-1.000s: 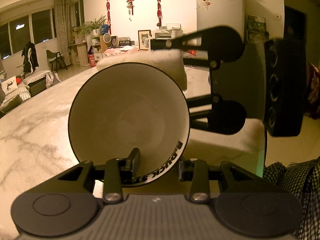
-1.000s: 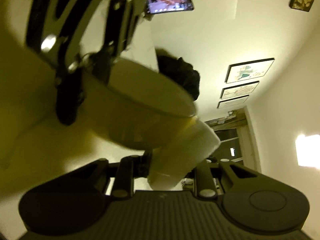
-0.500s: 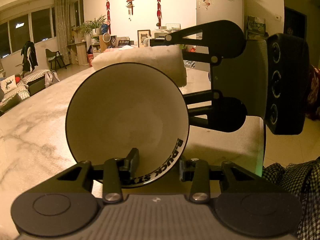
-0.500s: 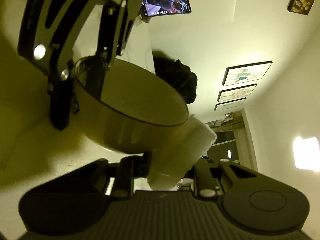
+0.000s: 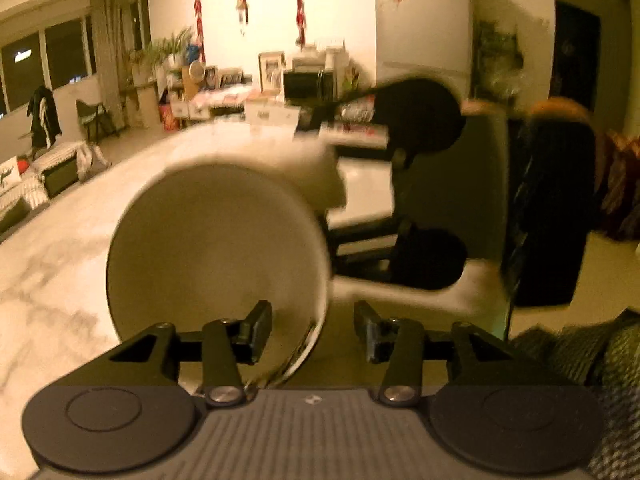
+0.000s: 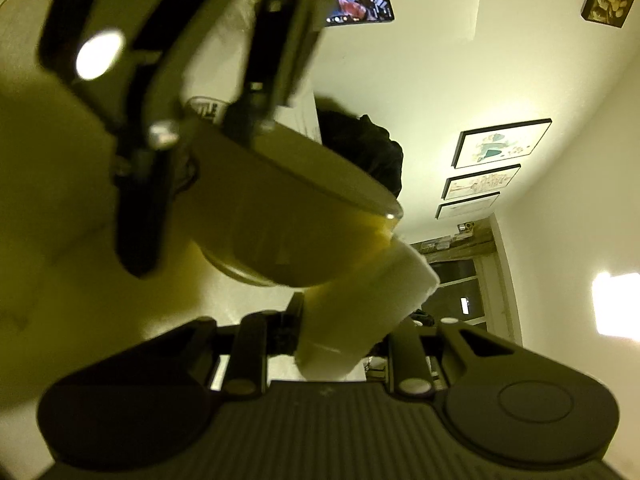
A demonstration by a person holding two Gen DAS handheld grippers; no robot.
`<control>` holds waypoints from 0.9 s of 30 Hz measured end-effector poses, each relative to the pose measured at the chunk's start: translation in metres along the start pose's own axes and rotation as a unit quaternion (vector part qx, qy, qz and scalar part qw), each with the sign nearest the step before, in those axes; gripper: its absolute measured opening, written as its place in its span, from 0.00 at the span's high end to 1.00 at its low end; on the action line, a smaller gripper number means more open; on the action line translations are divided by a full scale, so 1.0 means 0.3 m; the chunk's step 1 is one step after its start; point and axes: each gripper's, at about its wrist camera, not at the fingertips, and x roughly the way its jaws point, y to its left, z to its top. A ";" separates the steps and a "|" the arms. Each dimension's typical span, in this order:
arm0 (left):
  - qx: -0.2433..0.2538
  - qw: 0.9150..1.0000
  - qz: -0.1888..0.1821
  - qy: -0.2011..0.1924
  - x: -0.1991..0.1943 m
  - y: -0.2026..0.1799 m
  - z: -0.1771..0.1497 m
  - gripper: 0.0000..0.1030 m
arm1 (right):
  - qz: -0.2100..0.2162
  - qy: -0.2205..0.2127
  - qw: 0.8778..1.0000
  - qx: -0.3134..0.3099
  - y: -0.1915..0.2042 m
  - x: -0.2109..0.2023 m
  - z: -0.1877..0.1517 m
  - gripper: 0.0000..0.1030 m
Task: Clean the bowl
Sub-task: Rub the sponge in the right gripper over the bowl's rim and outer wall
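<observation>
Bowl (image 5: 216, 248) tipped on its side above marble bench (image 5: 52, 272), rim pinched by left hand-held gripper (image 5: 312, 334), fingers apart only by the rim's thickness; right hand-held gripper (image 6: 344, 336) clamped on white sponge (image 6: 360, 308); sponge pressed against the bowl's outer wall near the rim; all motion-blurred.
</observation>
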 end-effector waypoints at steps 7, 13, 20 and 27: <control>-0.001 1.000 0.000 -0.015 -0.036 -0.027 -0.009 0.91 | -0.005 -0.004 1.000 -0.002 0.004 -0.022 -0.007 0.77; -0.008 1.000 -0.005 -0.001 -0.040 -0.044 -0.062 0.88 | -0.017 -0.012 1.000 -0.003 0.026 -0.067 -0.012 0.77; -0.032 0.999 -0.006 -0.002 -0.033 -0.025 -0.125 0.72 | -0.027 -0.018 0.999 -0.010 0.043 -0.118 -0.019 0.77; -0.037 0.999 -0.005 -0.002 -0.029 -0.006 -0.119 0.66 | -0.013 -0.011 1.000 -0.016 0.069 -0.103 -0.031 0.77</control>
